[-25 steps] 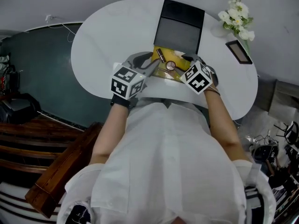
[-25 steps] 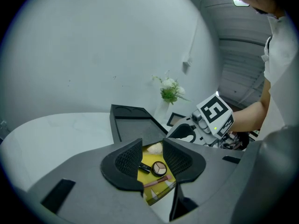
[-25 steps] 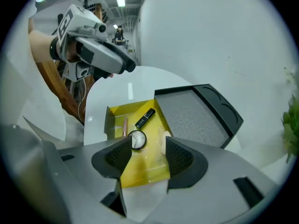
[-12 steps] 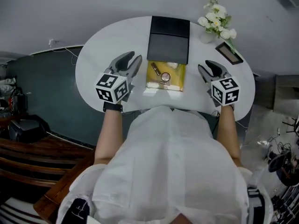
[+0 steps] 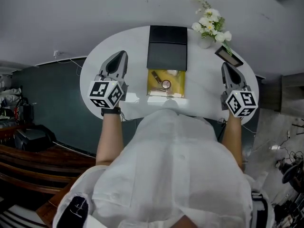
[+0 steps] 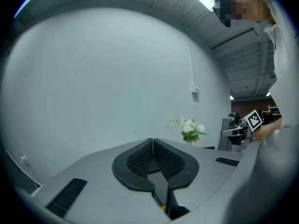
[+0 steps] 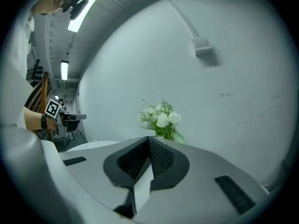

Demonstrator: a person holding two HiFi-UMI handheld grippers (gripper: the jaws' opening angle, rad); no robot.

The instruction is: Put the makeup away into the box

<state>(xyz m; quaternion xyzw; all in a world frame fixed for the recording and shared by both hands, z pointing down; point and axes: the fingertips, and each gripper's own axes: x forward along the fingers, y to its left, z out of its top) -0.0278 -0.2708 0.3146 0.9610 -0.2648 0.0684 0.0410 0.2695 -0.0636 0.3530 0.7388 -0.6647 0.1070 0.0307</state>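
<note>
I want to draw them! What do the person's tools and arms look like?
The left tool and right tool are grey with dark ribbed pads, each bearing a white cube of black square markers. The person wears a white short-sleeved shirt and a dark wristband.

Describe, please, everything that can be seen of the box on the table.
The box is open. Its bottom part is yellow inside and its dark, flat lid is folded back on the far side. Inside lie a round item, a slim dark stick and something white. It rests near the middle of the white table, close to the person. The left gripper and right gripper are at its sides, apart from it.
</note>
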